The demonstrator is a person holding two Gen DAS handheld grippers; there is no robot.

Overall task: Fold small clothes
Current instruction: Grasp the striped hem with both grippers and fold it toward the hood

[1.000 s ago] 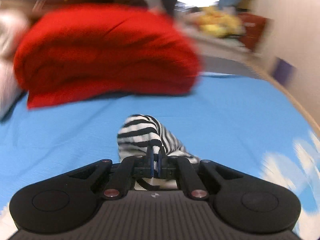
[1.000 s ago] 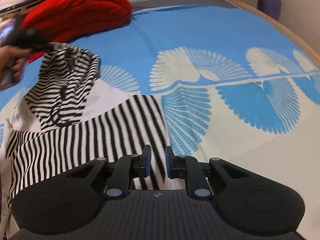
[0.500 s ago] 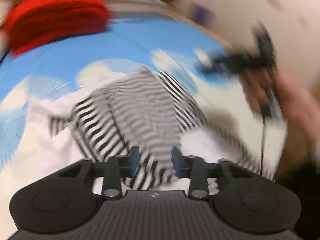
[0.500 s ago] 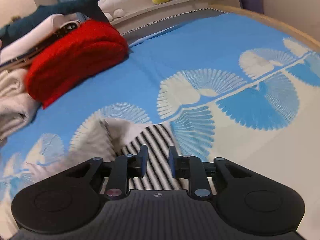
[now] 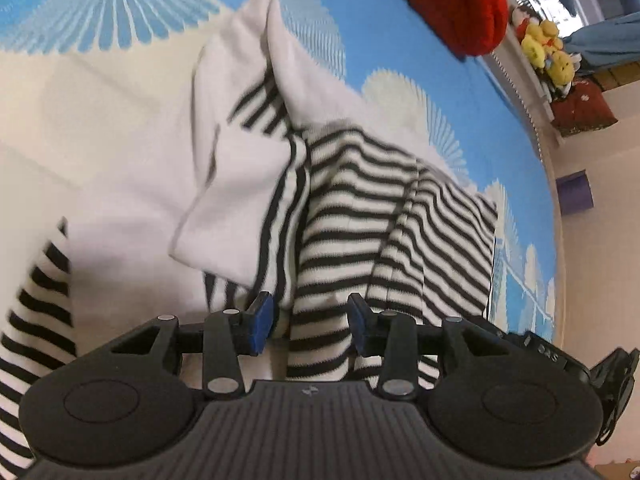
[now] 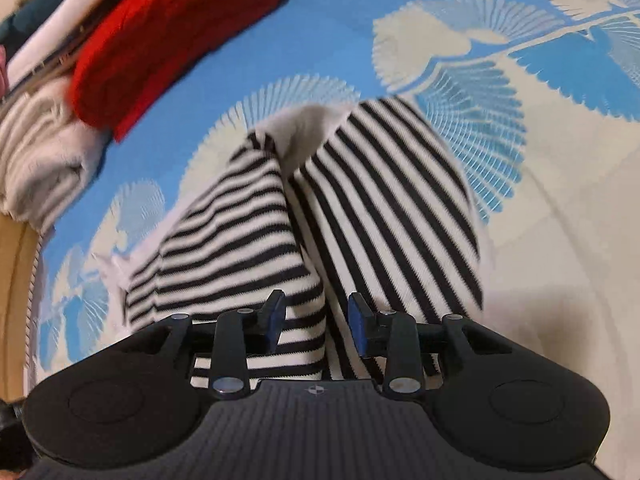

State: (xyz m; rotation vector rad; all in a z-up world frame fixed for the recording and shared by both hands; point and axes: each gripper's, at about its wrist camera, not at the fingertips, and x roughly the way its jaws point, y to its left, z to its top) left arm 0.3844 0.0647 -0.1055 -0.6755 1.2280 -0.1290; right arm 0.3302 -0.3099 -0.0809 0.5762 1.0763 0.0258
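I see the striped garment (image 5: 360, 208) bunched on the blue-and-cream bedspread (image 5: 100, 92): black-and-white stripes, white inner fabric turned out, folds overlapping. On my left gripper (image 5: 310, 322) the jaws are apart, a striped fold running down between them. Right gripper (image 6: 316, 322) jaws also apart, striped cloth (image 6: 360, 208) directly below and between them. Red blanket (image 6: 172, 36) sits well beyond.
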